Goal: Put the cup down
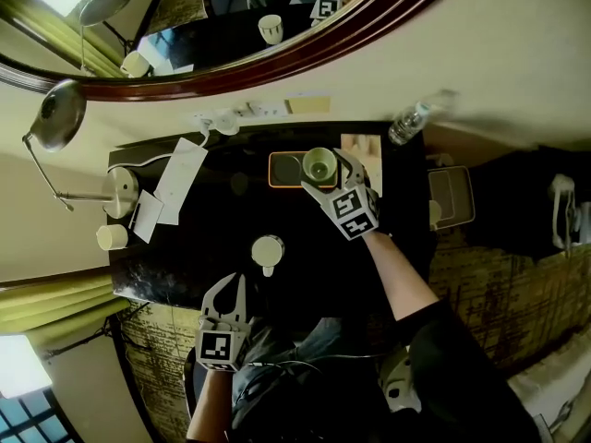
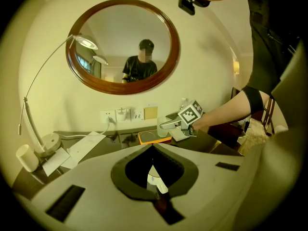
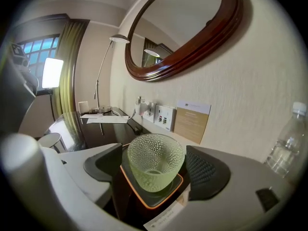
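A green dimpled glass cup (image 1: 319, 164) (image 3: 155, 160) stands upright on a small orange-rimmed tray (image 1: 280, 170) (image 3: 144, 202) at the back of the dark table. My right gripper (image 1: 329, 175) (image 3: 155, 168) is open, with one pad on each side of the cup and a gap between pads and glass. The left gripper view shows the right gripper (image 2: 169, 124) by the tray. My left gripper (image 1: 233, 289) (image 2: 153, 147) is shut and empty near the table's front edge. A white mug (image 1: 267, 250) (image 2: 155, 179) sits just ahead of it.
A water bottle (image 1: 406, 123) (image 3: 284, 143) stands at the back right. On the left are a lamp base (image 1: 118, 192), papers (image 1: 180, 175) and a white cup (image 1: 111, 236). Wall sockets (image 3: 161, 114) and a card (image 3: 191, 120) sit under the round mirror (image 1: 277, 58).
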The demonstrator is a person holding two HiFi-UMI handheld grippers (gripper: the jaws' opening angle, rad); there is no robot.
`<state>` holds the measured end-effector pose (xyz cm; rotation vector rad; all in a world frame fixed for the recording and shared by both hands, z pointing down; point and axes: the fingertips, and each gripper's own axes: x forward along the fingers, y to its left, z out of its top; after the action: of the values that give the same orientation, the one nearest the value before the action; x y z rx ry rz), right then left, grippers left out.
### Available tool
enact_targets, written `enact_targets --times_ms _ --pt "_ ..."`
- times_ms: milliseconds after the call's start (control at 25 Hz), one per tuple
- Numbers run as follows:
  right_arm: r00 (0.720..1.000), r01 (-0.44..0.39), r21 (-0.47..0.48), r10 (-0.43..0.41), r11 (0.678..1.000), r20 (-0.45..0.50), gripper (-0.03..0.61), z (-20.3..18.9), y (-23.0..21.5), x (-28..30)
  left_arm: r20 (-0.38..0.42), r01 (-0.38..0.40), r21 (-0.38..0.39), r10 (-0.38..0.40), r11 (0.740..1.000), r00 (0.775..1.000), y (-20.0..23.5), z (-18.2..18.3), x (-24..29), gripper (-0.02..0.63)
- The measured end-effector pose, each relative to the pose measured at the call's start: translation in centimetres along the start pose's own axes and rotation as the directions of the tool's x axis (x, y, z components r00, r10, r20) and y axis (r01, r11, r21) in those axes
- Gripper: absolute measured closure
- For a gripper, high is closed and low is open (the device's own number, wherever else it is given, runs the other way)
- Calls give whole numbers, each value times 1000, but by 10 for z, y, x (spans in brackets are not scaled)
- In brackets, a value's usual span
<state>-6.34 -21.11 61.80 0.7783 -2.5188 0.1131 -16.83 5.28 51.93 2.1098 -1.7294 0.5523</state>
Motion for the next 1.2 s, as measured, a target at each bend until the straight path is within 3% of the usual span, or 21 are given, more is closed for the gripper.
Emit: enact_targets --times_ms 280,520,800,1200 --pt "1000 13 -23 -13 1000 1 134 31 19 -48 32 27 9 -27 1000 999 18 10 -11 627" --pt "999 38 20 -38 999 13 208 55 32 -91 69 57 16 -58 998 996 33 34 -14 627" --pt "995 102 45 -103 994 3 370 61 54 -140 111 127 44 -131 991 985 47 57 -11 627" --pt "979 200 161 -202 966 -7 550 55 73 -190 125 234 78 -242 969 962 56 72 0 627"
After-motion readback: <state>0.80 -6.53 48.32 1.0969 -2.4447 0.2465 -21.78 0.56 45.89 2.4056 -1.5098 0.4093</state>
